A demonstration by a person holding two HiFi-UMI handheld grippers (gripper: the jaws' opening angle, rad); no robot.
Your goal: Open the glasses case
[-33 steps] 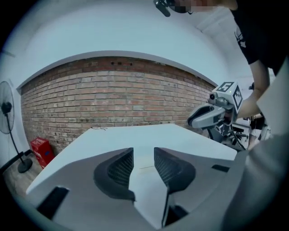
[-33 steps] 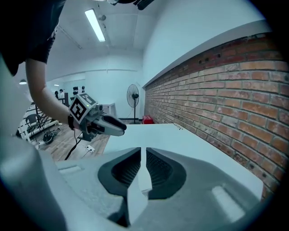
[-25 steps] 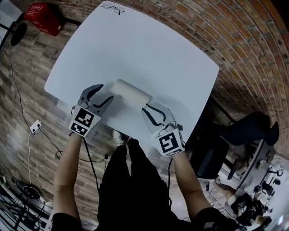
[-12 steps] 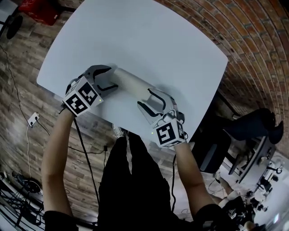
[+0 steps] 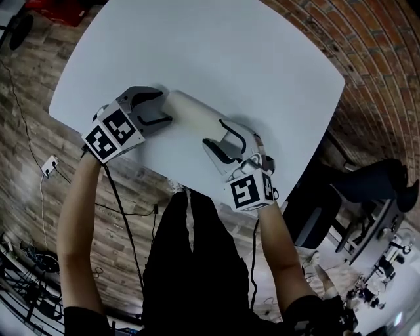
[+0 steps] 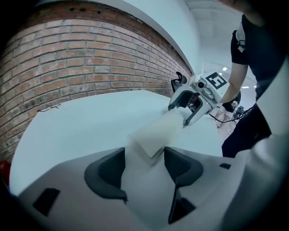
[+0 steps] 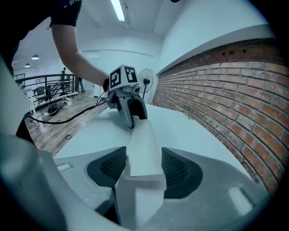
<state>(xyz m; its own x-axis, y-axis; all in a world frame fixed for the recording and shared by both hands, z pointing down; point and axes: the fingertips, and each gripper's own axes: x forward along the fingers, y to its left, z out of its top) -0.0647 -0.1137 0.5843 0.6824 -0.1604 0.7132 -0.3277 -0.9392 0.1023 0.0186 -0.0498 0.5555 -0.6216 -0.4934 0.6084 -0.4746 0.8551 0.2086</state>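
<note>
A long cream glasses case (image 5: 190, 115) lies closed on the white table (image 5: 262, 59), near its front edge. My left gripper (image 5: 164, 107) stands at the case's left end, which sits between its wide-spread jaws (image 6: 143, 155); I see no pad pressing on it. My right gripper (image 5: 213, 131) is at the other end. Its jaws are opening, and that end of the case (image 7: 143, 144) lies between the pads with thin gaps at either side. Each gripper view looks along the case (image 6: 153, 133) to the opposite gripper (image 6: 187, 108) (image 7: 131, 115).
A thin wire pair of glasses (image 6: 48, 108) lies far back on the table. A red box (image 5: 56, 8) stands on the floor past the table's far left corner. Cables (image 5: 39, 177) trail on the floor at left, and a dark chair (image 5: 371, 184) stands at right.
Both grippers have come down onto the ends of the case. The right gripper's jaws, narrow before, have spread wide; the left jaws also widened and the left gripper tilted.
</note>
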